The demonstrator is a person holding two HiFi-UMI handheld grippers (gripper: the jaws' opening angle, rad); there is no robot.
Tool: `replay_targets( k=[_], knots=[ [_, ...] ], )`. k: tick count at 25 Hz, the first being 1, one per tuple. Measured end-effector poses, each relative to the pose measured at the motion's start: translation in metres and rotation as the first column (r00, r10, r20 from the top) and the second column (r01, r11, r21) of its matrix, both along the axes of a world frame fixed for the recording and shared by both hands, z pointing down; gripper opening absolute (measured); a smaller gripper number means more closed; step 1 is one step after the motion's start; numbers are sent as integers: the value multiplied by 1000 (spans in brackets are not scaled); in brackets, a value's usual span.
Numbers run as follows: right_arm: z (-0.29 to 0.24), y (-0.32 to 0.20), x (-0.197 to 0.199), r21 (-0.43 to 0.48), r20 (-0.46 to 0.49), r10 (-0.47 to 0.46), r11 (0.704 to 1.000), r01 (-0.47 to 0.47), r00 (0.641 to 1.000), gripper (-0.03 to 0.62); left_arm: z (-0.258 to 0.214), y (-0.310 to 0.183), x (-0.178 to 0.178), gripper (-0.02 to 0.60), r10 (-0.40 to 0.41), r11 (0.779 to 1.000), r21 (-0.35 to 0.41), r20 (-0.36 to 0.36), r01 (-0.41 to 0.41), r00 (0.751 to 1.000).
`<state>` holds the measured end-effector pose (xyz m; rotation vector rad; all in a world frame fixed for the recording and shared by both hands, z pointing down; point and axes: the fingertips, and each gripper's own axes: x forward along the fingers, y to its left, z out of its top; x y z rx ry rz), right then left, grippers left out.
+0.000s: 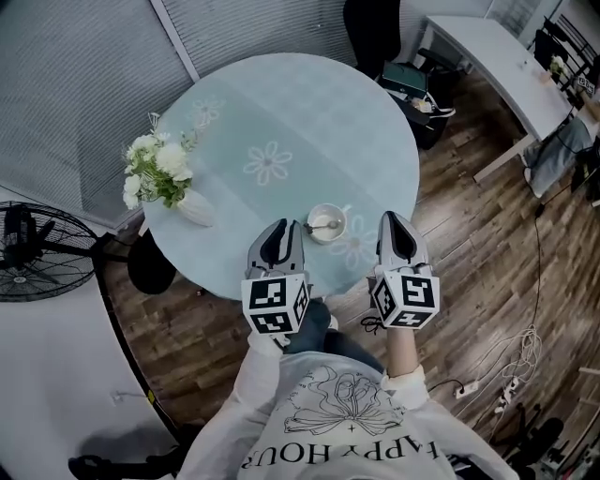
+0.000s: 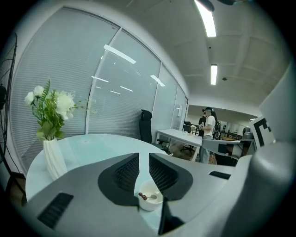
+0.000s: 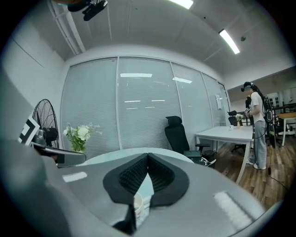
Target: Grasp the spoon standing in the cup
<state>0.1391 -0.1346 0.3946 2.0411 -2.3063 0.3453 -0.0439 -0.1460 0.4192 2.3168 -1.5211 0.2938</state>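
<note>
A small white cup (image 1: 326,223) stands near the front edge of the round glass table (image 1: 281,103), with a spoon (image 1: 322,226) resting in it. My left gripper (image 1: 284,228) hovers just left of the cup, and my right gripper (image 1: 394,221) is to the cup's right, over the table's rim. In the left gripper view the left gripper (image 2: 144,160) stands open by a narrow gap with nothing between the jaws; the cup (image 2: 151,200) and spoon (image 2: 146,196) lie below and ahead. The right gripper (image 3: 148,157) has its tips together, and the cup (image 3: 138,206) shows low between the jaws.
A white vase of white flowers (image 1: 165,180) stands at the table's left edge. A floor fan (image 1: 33,253) is at the far left, a black chair (image 1: 373,28) and white desk (image 1: 497,58) beyond the table. Cables (image 1: 511,375) lie on the wooden floor. A person (image 2: 209,126) stands far off.
</note>
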Motion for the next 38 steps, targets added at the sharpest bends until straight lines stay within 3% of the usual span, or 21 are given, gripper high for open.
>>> replay_targets(
  k=[16,38],
  knots=[
    [49,-34,7,-112,-2,39,993,-39,999,11,64,-32,16,77,66,985,-163,7,-64,998],
    [98,-40,10,-221,-9,55,974,-55,998,11,135,-25,36,126,133,935,-333,16,-120,991]
  ],
)
